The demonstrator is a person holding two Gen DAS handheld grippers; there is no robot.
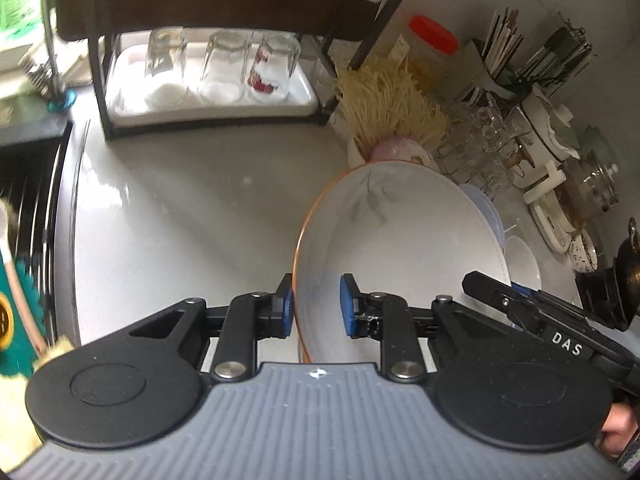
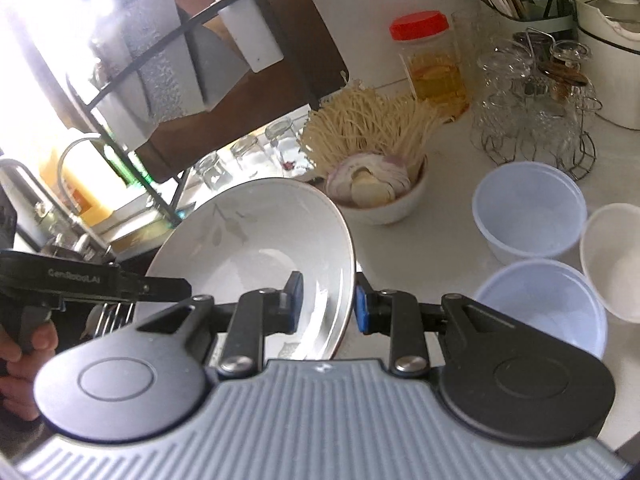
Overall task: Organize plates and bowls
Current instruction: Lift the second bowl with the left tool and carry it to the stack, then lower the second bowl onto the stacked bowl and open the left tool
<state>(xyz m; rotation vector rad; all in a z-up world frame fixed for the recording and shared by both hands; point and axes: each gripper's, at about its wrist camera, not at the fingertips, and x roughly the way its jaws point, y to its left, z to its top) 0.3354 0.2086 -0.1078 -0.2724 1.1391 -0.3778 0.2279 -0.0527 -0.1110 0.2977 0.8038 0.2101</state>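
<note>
Leaf-pattern plate [image 1: 400, 240] tilted above countertop [image 1: 180, 220], rim between fingers of both grippers. Left gripper [image 1: 316, 306] straddles near rim, contact unclear; right gripper [image 2: 326, 302] likewise. Right view only: two blue bowls [image 2: 528, 212] beside plate.

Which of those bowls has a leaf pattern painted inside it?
The big white bowl that both grippers straddle by its rim. It has grey leaves inside and a brownish edge; the two pale blue bowls beside it are plain.

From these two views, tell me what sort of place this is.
Most likely a home kitchen counter by a sink: upturned glasses draining on a rack tray, a utensil holder, and a leaf-patterned bowl straddled by both grippers.
</note>
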